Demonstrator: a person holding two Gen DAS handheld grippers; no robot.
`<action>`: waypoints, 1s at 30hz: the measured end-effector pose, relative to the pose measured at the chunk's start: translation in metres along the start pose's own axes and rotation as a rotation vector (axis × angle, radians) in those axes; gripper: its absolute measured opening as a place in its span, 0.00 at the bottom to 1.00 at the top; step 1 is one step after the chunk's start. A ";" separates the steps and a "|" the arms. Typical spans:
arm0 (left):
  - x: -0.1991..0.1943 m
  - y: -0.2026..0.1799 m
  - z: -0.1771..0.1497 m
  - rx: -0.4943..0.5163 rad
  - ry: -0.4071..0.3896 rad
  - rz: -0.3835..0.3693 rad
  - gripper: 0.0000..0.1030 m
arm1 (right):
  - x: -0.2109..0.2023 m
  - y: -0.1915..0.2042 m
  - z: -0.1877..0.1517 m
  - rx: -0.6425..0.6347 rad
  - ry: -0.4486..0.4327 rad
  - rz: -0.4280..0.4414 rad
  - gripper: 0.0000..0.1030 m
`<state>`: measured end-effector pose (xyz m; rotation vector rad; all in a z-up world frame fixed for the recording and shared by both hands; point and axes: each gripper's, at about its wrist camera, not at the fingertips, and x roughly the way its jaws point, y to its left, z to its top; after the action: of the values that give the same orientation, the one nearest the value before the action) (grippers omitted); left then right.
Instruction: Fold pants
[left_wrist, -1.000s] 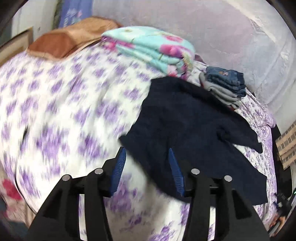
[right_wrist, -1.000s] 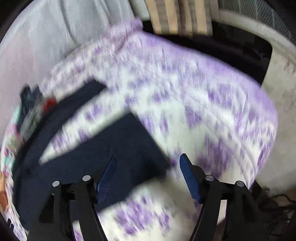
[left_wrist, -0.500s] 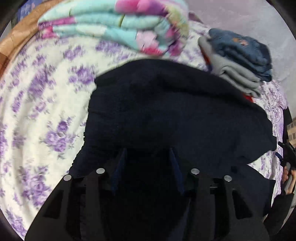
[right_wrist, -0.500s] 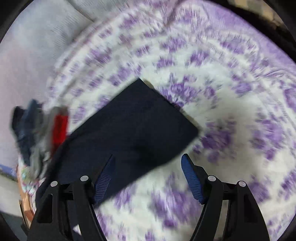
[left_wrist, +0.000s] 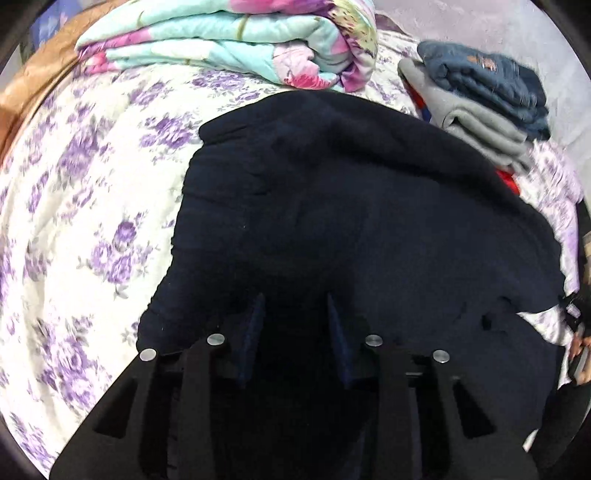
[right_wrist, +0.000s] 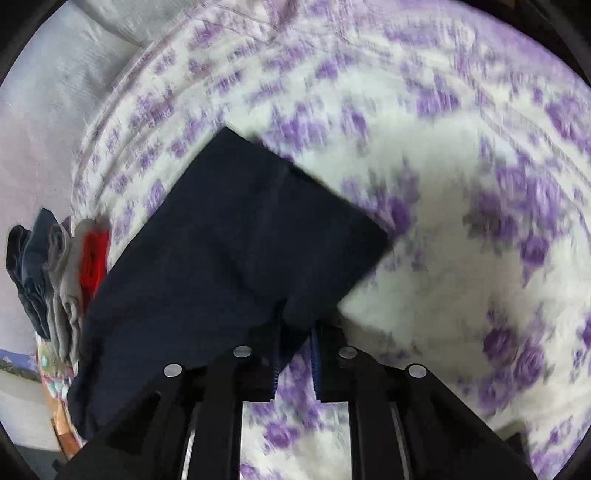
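Observation:
Dark navy pants (left_wrist: 351, 221) lie spread on a bed with a white and purple flowered cover (left_wrist: 85, 206). In the left wrist view my left gripper (left_wrist: 295, 325) hovers low over the waist end of the pants, its blue pads apart, nothing between them. In the right wrist view the pants (right_wrist: 229, 251) show one leg end with a square hem. My right gripper (right_wrist: 295, 332) is closed on the near edge of that leg, the fabric pinched between its pads.
A folded turquoise and pink flowered quilt (left_wrist: 236, 40) lies at the head of the bed. A stack of folded clothes, jeans on grey on red (left_wrist: 480, 92), sits right of it and shows in the right wrist view (right_wrist: 55, 277). A pale wall runs behind.
My left gripper moved forward over the pants and stays open. My right gripper moved in onto the leg end and closed from wide open onto its near edge.

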<state>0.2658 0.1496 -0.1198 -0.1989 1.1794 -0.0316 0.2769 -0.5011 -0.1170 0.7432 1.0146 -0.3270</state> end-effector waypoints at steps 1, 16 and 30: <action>-0.002 -0.002 0.001 0.013 0.003 0.011 0.32 | 0.000 0.005 0.001 -0.016 0.014 -0.018 0.21; -0.042 0.007 0.116 0.424 -0.130 -0.146 0.82 | -0.130 0.042 -0.146 -0.365 -0.066 0.108 0.60; 0.042 0.004 0.106 0.565 0.003 -0.421 0.23 | -0.081 0.276 -0.171 -1.088 0.071 0.296 0.63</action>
<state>0.3785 0.1630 -0.1200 0.0559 1.0707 -0.7258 0.2822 -0.1915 0.0111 -0.0985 0.9574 0.5006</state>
